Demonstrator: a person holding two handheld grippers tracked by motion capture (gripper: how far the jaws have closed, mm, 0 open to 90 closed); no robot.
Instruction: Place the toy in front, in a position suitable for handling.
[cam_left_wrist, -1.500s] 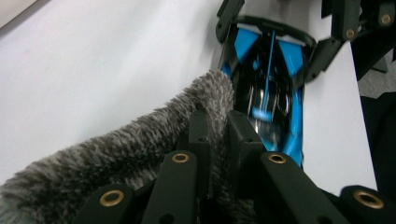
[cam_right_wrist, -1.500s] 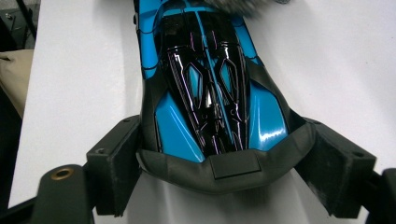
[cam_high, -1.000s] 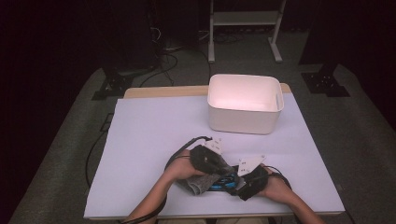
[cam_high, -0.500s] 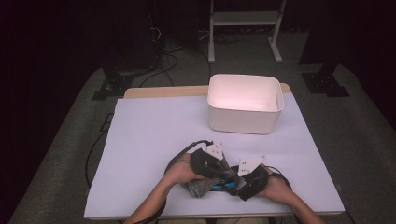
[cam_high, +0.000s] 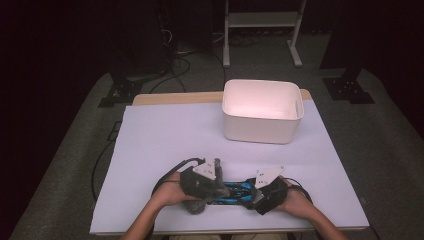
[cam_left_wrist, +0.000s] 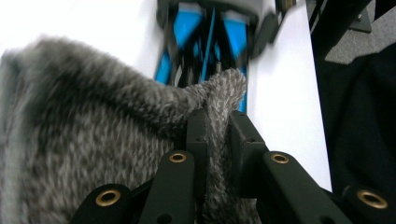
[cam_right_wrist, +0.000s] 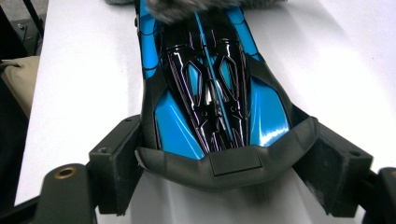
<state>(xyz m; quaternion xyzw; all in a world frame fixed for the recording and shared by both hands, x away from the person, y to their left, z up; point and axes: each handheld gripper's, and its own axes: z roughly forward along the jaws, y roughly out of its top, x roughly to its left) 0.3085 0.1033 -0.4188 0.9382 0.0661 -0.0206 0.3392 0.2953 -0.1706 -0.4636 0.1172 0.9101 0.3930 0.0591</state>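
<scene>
Left claw (cam_left_wrist: 215, 135) clamped on grey fuzzy cloth (cam_left_wrist: 93, 140), cloth draped over end of blue toy car (cam_right_wrist: 210, 88). Right claw (cam_right_wrist: 224, 172) grips car's other end. Car on table (cam_high: 165, 140), near edge.

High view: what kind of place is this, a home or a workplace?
Probably a lab or recording studio, not a home. The table wears a plain white cover, black stands and loose cables stand on grey carpet behind it, and the surroundings are dark.

Black jaws, brass screws (cam_left_wrist: 178, 157) (grey three-cornered plates (cam_high: 206, 169))
</scene>
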